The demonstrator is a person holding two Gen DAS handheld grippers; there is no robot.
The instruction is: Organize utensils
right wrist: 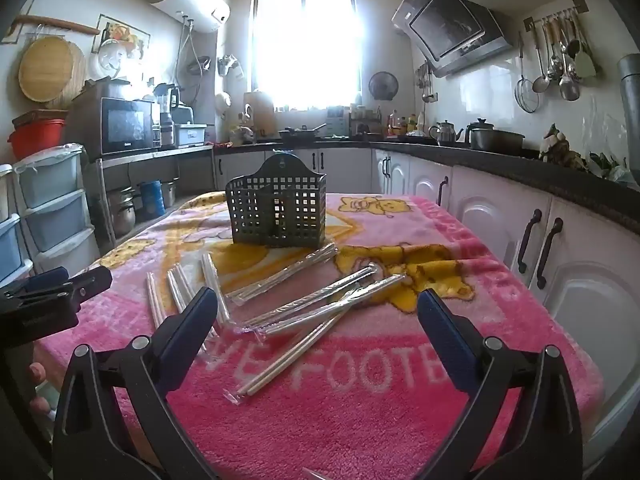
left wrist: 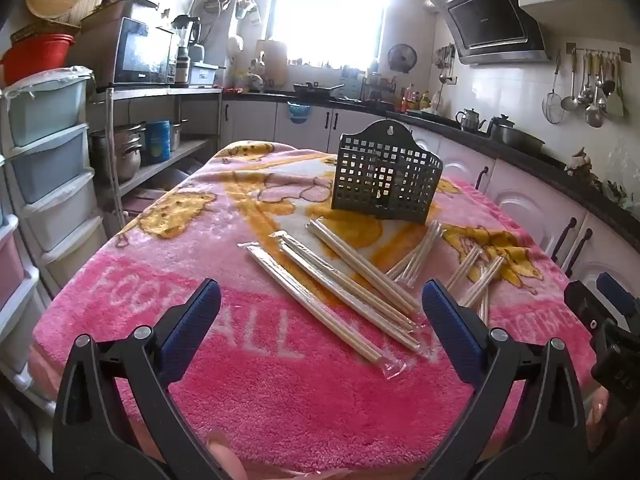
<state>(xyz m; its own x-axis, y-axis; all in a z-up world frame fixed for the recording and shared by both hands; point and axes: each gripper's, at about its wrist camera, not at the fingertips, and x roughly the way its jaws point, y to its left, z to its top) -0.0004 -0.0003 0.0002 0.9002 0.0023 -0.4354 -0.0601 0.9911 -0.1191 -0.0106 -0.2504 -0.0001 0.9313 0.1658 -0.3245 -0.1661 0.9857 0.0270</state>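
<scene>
Left wrist view: my left gripper [left wrist: 320,300] hangs wide apart and empty over the pink blanket [left wrist: 280,392] on the desk.
Right gripper: my right gripper [right wrist: 318,308] is spread wide too, holding nothing.
Chopsticks: wrapped chopsticks [left wrist: 344,292] lie scattered flat, just ahead of both grippers.
Long axis: the left bunch runs diagonally, near end toward my right.
Basket: the black basket [left wrist: 386,176] stands upright beyond them.
Nearer hand: I judge the left.
</scene>
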